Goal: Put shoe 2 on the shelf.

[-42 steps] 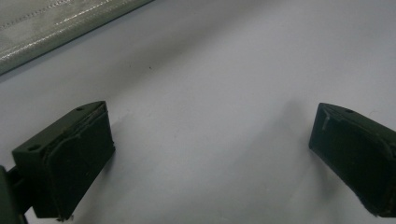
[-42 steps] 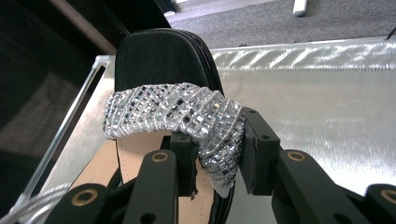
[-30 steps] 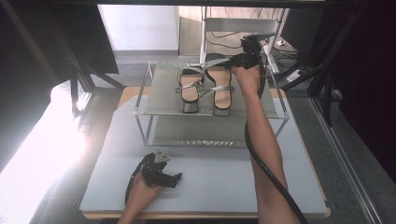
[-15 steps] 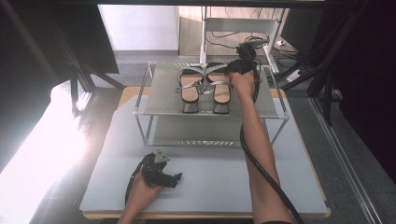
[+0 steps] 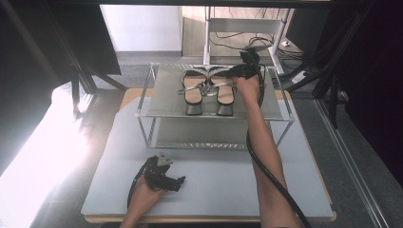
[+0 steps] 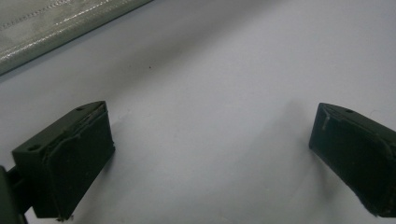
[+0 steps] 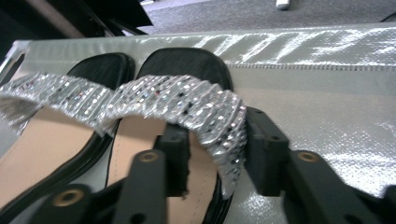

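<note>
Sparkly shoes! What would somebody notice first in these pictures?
The two sandals with glittery straps, side by side on the top shelf of the rack. The right hand-held gripper is clamped on the strap of the right-hand one. The left hand-held gripper rests open on the table, near the front.

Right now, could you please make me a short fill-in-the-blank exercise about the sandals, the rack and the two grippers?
1. The pair of sandals stands on the ____ shelf of the rack.
2. The right gripper is shut on the ____ strap of one sandal.
3. The left gripper has its jaws ____, with nothing between them.
4. The left gripper rests on the ____ table.

Missing words: top; glittery silver; open; grey
</note>
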A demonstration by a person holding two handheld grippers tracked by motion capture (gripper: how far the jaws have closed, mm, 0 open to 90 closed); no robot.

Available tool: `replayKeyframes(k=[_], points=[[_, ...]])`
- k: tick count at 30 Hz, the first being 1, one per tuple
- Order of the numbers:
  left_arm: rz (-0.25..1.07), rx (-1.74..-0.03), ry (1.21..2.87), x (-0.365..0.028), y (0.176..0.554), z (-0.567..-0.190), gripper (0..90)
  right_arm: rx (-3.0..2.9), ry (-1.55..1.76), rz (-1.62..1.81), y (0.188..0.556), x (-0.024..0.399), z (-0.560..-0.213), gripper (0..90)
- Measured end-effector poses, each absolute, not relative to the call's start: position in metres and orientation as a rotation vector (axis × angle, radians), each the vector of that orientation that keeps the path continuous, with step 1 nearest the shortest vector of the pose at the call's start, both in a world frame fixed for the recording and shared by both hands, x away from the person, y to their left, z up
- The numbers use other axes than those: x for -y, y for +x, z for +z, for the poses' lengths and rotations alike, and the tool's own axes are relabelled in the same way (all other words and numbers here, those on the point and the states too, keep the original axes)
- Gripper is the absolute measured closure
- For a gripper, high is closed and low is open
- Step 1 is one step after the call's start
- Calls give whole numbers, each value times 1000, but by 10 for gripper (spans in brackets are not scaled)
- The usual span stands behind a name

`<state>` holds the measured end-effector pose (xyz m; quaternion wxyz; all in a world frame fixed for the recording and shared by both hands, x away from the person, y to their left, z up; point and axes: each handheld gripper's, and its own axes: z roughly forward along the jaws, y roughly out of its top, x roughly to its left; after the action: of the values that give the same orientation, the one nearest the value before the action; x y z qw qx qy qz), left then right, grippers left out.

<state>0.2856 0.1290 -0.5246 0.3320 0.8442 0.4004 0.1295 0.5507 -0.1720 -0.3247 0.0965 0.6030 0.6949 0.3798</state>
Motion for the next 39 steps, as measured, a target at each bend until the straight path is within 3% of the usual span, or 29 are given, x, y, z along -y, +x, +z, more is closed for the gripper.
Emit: replayKeyframes(k=[13, 25, 39], points=[[348, -1045, 2211, -128, 285, -525, 0, -2121, 1585, 1207, 525, 188, -310, 331], [349, -1044, 2213, -128, 285, -525, 0, -2118, 1507, 1281, 504, 207, -306, 183], [342, -1052, 2207, -127, 285, -525, 0, -2121, 1430, 1332, 469, 224, -294, 143]])
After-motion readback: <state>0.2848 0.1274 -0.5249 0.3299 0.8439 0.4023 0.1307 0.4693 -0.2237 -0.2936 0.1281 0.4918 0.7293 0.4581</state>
